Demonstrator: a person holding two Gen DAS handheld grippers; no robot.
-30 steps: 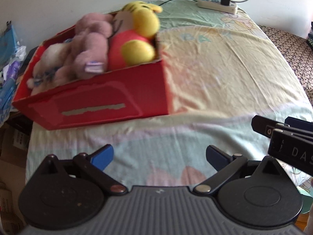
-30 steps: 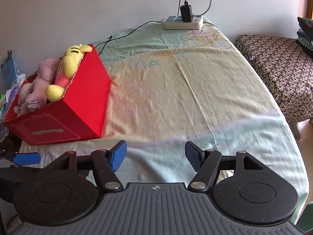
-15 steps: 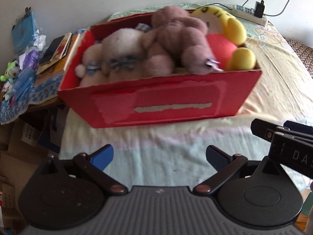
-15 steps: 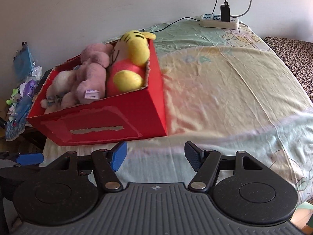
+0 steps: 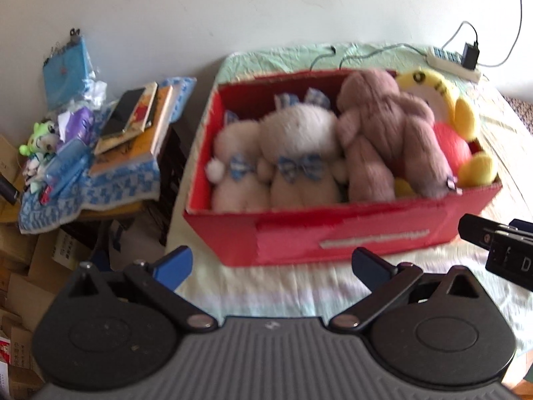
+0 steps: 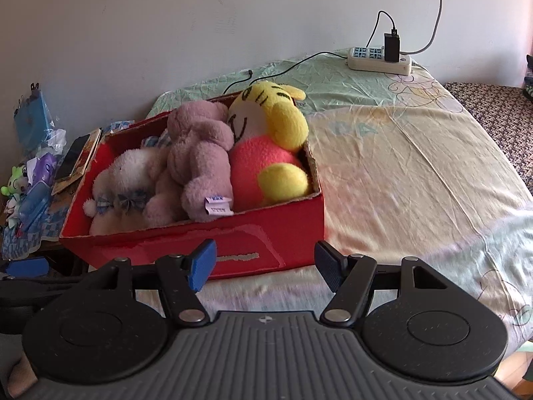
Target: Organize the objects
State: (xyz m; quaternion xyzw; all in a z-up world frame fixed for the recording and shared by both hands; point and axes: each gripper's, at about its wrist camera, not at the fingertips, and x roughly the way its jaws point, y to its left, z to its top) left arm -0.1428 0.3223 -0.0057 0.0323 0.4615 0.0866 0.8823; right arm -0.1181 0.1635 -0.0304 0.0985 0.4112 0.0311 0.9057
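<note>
The red box (image 6: 266,233) sat on the bed (image 6: 416,173), packed with a white bunny (image 6: 130,180), a pink bear (image 6: 200,156) and a yellow toy (image 6: 273,126). The bear's tag (image 6: 218,206) was too blurry to read. The left gripper (image 5: 271,265) and the right gripper (image 6: 265,265) both stood wide apart, holding nothing.

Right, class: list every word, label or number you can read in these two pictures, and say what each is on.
"D": white letter on the right gripper, cut off at the frame edge.
"BA": faint print on the bedsheet.
Purple tag on the mauve plush bear: blurred.
Book covers: unreadable.
</note>
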